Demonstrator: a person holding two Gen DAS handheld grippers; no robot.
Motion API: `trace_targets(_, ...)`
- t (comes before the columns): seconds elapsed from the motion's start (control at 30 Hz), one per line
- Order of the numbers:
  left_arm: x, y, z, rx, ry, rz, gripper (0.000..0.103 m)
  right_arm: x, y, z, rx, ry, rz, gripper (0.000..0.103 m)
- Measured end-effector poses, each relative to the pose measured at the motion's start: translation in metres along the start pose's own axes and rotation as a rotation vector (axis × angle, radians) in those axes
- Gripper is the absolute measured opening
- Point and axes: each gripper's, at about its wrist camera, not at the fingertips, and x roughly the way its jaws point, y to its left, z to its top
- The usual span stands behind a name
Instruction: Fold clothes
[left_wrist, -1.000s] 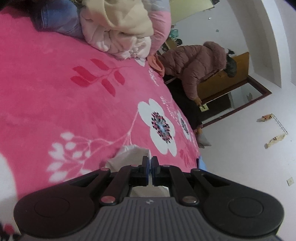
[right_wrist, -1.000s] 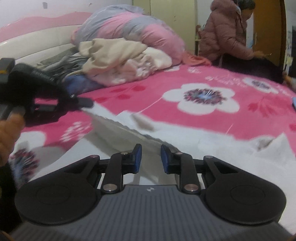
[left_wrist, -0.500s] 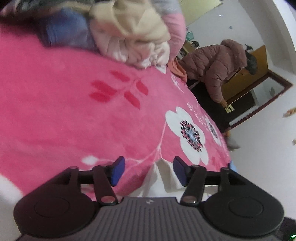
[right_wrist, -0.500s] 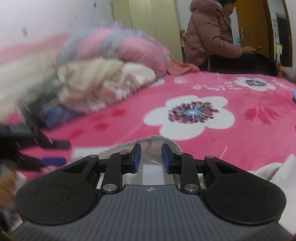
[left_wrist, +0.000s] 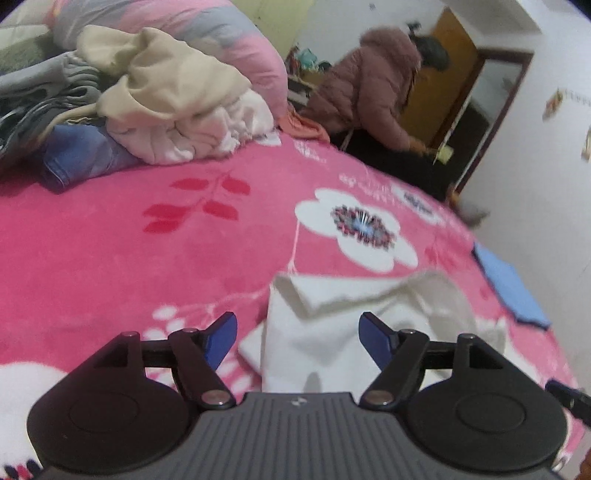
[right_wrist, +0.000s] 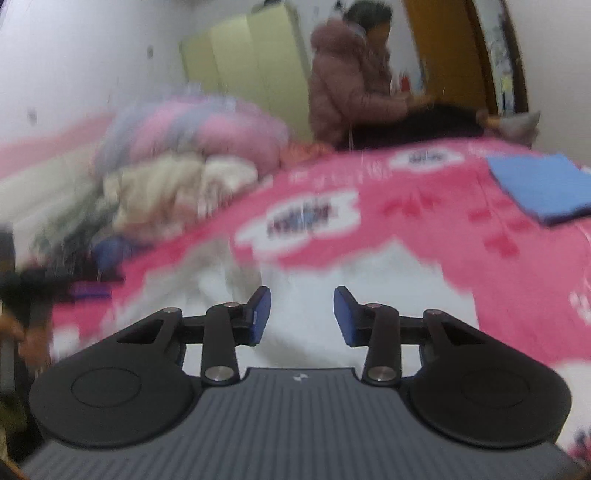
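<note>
Left claw (left_wrist: 297, 338) angled down, just opened wide, empty above white folded cloth garment (left_wrist: 332, 325) at 12 o'clock; right claw (right_wrist: 302, 314) likewise, half open, empty.

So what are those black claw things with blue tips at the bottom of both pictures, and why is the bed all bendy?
Those are two grabbing tools, like big tongs. A person holds one in each hand, and each has a small camera looking out along its two fingers. The lens is very wide, so it bends the picture.

One picture comes from the left gripper, the other from the right gripper. Both have just been opening, and nothing is pinched between the blue tips.

Below them lies a white garment on the pink flowered blanket, waiting to be folded. A folded blue cloth sits near the bed's edge, and a pile of unfolded clothes waits further back. Another person in a puffy jacket stands beyond the bed.
</note>
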Motion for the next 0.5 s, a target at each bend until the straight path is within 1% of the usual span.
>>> trace_targets(0.13,0.005,-0.005,-0.008,0.034,0.027,0.043,0.074,0.018,0.001,-0.017,-0.061,0.155,-0.022,0.037)
trace_targets(0.2,0.006,-0.007,-0.010,0.049,0.031,0.063,0.074,0.034,-0.003,-0.013,-0.077,0.177,-0.081,0.037)
trace_targets(0.23,0.006,-0.008,-0.010,0.056,0.031,0.071,0.074,0.044,-0.009,-0.006,-0.076,0.171,-0.108,0.037)
trace_targets(0.3,0.005,-0.008,-0.010,0.062,0.027,0.083,0.074,0.064,-0.024,0.014,-0.057,0.130,-0.138,0.037)
trace_targets(0.43,0.002,-0.008,-0.010,0.071,0.016,0.107,0.074,0.088,-0.052,0.058,0.025,-0.008,-0.201,0.037)
trace_targets(0.47,0.000,-0.008,-0.011,0.072,0.013,0.111,0.074,0.090,-0.058,0.067,0.055,-0.041,-0.209,0.037)
trace_targets(0.5,-0.001,-0.007,-0.012,0.071,0.012,0.116,0.074,0.086,-0.064,0.070,0.097,-0.073,-0.189,0.038)
